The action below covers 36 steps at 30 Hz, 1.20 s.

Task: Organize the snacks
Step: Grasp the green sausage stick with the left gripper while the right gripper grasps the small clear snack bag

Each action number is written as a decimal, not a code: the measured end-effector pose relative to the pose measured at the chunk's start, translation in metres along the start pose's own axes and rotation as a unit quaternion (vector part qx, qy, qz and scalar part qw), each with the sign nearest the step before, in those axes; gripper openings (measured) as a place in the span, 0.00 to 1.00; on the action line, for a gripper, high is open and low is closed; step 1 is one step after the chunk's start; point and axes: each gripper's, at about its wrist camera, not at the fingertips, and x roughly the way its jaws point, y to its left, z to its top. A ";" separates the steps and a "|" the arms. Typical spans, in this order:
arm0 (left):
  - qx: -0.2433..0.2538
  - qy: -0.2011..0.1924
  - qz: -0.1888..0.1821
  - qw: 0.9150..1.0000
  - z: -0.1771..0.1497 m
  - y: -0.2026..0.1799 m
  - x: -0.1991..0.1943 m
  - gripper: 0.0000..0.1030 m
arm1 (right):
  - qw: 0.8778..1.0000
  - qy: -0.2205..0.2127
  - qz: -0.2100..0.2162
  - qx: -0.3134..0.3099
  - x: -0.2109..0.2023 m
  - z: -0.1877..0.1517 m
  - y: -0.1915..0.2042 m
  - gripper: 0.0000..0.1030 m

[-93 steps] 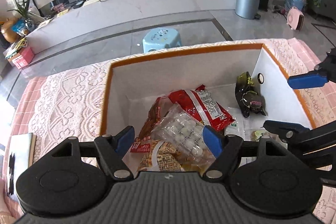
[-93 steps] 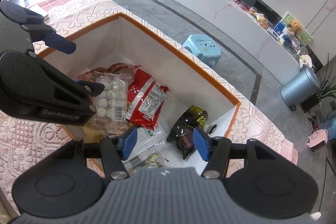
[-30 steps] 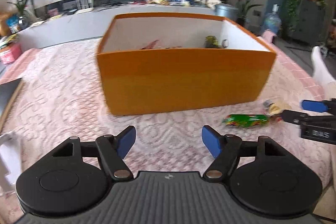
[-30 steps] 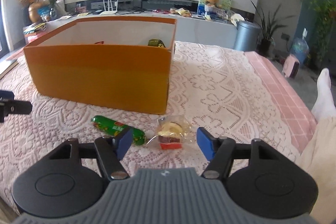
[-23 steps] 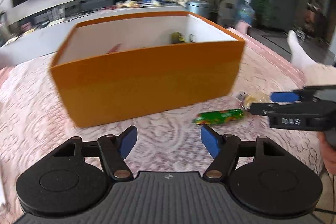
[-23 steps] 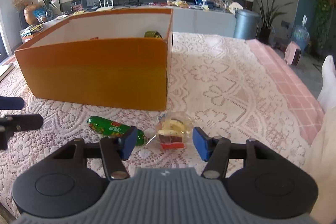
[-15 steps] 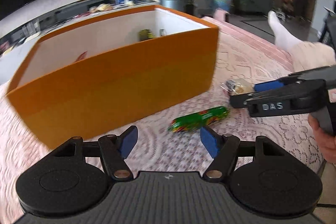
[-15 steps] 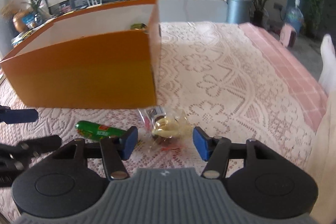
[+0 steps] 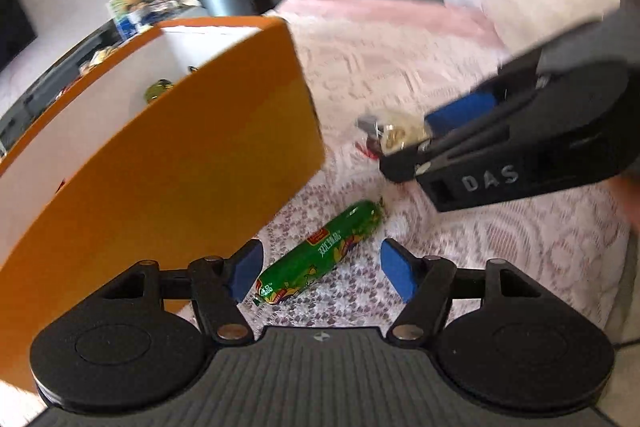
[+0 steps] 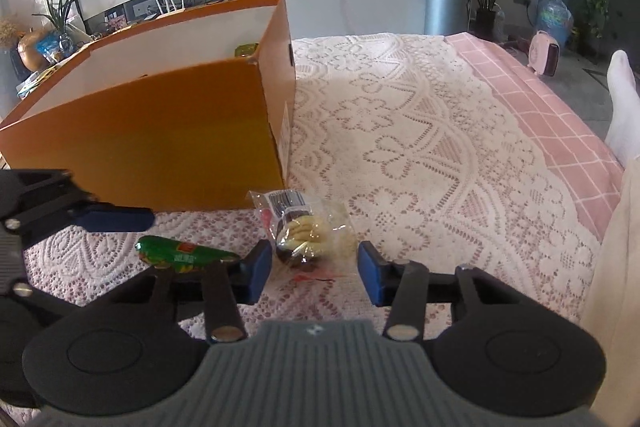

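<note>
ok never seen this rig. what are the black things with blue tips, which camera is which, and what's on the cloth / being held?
No robot: a person holds a two-finger gripper in each hand, with a fisheye camera on each looking along its fingers. The left gripper is closing around the green sausage snack, which lies on the lace cloth, pads not touching. The right gripper is closing around the clear bag of cookies, also on the cloth and not pinched yet. Each gripper shows in the other's view. The orange box beside them already holds some snacks. Nothing is held.
</note>
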 end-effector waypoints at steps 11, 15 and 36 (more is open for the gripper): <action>-0.061 0.046 -0.011 0.997 0.011 0.012 0.012 0.56 | 1.000 0.015 -0.002 0.022 -0.003 -0.003 -0.007 0.44; -0.131 0.081 -0.032 0.988 0.012 0.023 0.007 0.41 | 0.999 0.020 -0.001 0.025 -0.004 -0.004 -0.009 0.44; -0.212 0.039 -0.004 0.977 0.010 0.023 0.017 0.34 | 0.999 0.024 0.001 0.039 -0.001 -0.004 -0.016 0.47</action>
